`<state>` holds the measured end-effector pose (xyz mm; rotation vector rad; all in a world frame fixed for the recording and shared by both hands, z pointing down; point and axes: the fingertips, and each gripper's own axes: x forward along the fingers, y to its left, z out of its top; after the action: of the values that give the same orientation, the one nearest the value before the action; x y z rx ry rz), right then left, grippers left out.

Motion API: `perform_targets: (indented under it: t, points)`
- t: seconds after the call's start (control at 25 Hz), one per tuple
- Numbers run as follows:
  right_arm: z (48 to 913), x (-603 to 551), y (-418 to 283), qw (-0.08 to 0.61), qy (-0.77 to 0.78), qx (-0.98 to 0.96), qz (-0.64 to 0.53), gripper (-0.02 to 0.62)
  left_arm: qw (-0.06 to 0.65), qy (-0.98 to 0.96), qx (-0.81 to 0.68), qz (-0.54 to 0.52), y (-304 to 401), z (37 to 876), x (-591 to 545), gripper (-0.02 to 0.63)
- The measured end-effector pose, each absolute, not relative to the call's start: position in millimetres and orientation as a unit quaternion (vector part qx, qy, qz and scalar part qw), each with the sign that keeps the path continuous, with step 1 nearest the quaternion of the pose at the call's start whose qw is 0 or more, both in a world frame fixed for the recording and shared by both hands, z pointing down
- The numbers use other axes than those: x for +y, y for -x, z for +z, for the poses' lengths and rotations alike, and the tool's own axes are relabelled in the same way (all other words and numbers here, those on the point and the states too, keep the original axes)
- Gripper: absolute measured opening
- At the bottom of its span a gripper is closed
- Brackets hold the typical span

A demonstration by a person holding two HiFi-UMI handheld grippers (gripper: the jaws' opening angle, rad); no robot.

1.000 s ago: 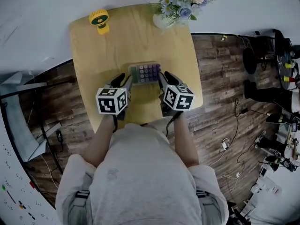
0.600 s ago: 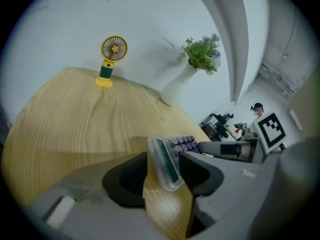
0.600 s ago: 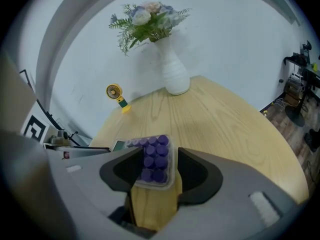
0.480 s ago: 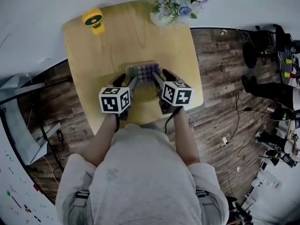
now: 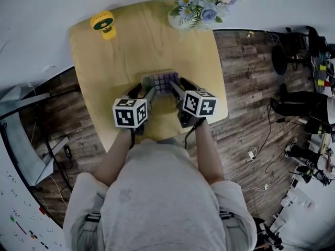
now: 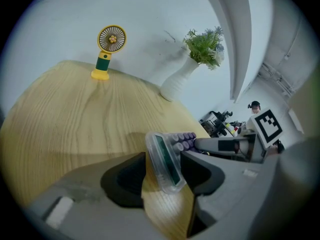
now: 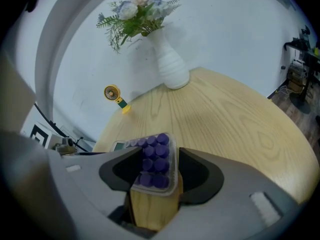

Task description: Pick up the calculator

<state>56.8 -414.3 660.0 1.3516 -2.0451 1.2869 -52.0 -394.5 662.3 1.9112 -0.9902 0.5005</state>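
Overhead, the left hand-held gripper (image 5: 143, 91) and the right hand-held gripper (image 5: 180, 86) sit side by side low over the desk (image 5: 131, 51). Both are angled downward, and each is at one end of the calculator (image 5: 161, 80), which lies flat on the wood at their tips. A fan (image 5: 103, 23) stands well beyond the left one and a vase (image 5: 180, 19) of flowers well beyond the right one. Along the left hand-held gripper (image 6: 162, 180), the jaws have just been opening and stand wide apart. The display end of the calculator (image 6: 167, 159) lies in the gap, not clamped, with bare desk showing nearer the camera. The right hand-held gripper's finger (image 6: 225, 145) reaches in at the far end. Along the right hand-held gripper (image 7: 155, 178), the jaws have likewise just been opening and are spread wide. The purple-keyed end of the calculator (image 7: 156, 161) rests between them on the desk, ungripped. The vase (image 7: 170, 64) and fan (image 7: 116, 98) stand far ahead.
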Motion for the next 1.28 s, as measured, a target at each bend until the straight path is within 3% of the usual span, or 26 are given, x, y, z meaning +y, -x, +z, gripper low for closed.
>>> perform_targets:
  t: [0.56, 1.28]
  points:
    - [655.9, -409.0, -47.3, 0.159, -0.481, -0.723, 0.470, 0.222, 0.445, -0.783, -0.384, 0.203, 58.1, 657.6, -407.0, 0.198]
    - [576.1, -416.0, -46.8, 0.141, -0.523, -0.778, 0.319, 0.206, 0.353, -0.830, -0.402, 0.162, 59.0, 595.4, -417.2, 0.198]
